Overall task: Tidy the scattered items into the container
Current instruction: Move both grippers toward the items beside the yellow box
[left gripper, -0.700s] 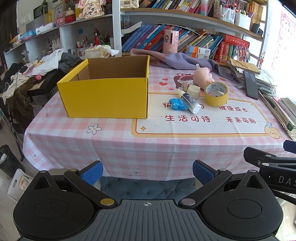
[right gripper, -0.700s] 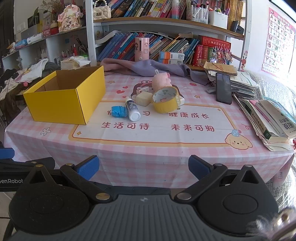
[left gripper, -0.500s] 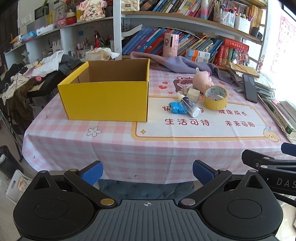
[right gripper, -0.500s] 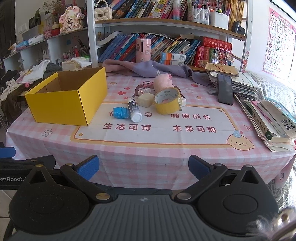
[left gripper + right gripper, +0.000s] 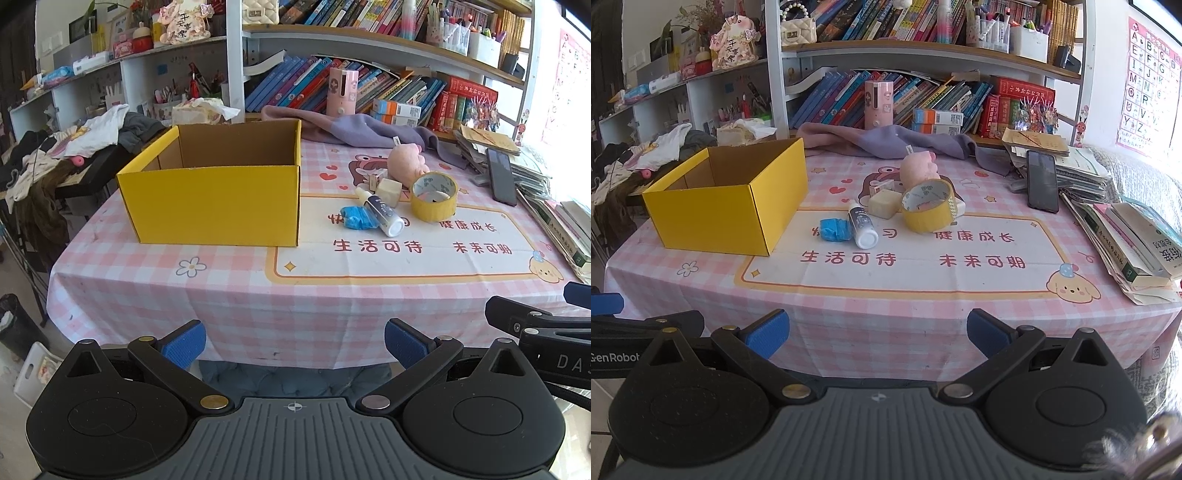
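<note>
An open, empty yellow cardboard box (image 5: 218, 199) (image 5: 727, 206) stands on the left of the pink checked table. Right of it lies a cluster: a blue crumpled packet (image 5: 356, 218) (image 5: 833, 229), a white bottle (image 5: 382, 216) (image 5: 862, 229) on its side, a cream cube (image 5: 388, 190) (image 5: 882, 205), a yellow tape roll (image 5: 434, 195) (image 5: 929, 205) and a pink plush toy (image 5: 406, 162) (image 5: 918, 168). My left gripper (image 5: 293, 341) and right gripper (image 5: 877, 334) are both open and empty, in front of the table's near edge.
A purple cloth (image 5: 886, 142) lies at the table's back under full bookshelves. A black phone (image 5: 1041, 181) and stacked books (image 5: 1126, 236) fill the right side. A chair piled with clothes (image 5: 55, 158) stands at the left. The right gripper's arm (image 5: 535, 325) shows beside my left gripper.
Both grippers have pulled back and risen slightly, so the table looks a little farther away. Nothing on the table has moved.
</note>
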The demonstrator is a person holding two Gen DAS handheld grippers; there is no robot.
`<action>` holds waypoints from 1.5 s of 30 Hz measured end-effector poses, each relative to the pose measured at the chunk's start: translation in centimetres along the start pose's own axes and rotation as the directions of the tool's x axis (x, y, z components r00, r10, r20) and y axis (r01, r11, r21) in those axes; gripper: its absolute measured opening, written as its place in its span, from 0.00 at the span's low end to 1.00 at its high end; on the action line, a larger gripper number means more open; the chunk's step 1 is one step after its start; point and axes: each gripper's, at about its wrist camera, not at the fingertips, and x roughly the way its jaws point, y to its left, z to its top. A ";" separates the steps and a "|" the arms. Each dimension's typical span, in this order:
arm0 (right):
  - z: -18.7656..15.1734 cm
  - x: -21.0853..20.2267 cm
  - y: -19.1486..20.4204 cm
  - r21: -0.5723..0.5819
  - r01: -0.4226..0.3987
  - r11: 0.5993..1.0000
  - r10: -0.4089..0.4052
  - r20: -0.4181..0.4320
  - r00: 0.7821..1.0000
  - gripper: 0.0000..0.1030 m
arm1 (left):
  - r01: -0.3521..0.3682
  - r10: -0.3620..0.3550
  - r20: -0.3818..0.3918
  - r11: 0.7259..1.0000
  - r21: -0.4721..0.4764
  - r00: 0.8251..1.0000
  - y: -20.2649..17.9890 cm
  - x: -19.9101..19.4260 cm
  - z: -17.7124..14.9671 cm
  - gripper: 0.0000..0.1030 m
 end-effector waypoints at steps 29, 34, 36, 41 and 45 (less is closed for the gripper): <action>0.2 0.5 2.1 -0.020 -0.112 0.993 0.112 -0.023 0.993 1.00 | -0.030 0.030 0.000 0.999 -0.032 1.000 2.1 -0.2 -0.3 1.00; 0.4 0.8 2.2 -0.022 -0.102 0.995 0.102 -0.012 0.995 1.00 | -0.031 0.031 0.002 0.999 -0.034 1.000 2.3 -0.1 -0.3 1.00; 0.5 1.1 2.3 -0.029 -0.099 0.995 0.099 -0.009 0.995 1.00 | -0.039 0.039 0.005 0.999 -0.035 0.999 2.3 0.0 -0.2 1.00; 1.0 1.9 2.1 -0.039 -0.100 0.994 0.099 -0.012 0.995 1.00 | -0.050 0.050 0.000 0.998 -0.045 0.999 2.4 0.4 0.1 1.00; 1.5 2.7 1.9 -0.037 -0.109 0.993 0.108 -0.016 0.994 1.00 | -0.062 0.061 -0.003 0.997 -0.043 0.998 2.1 0.7 0.4 1.00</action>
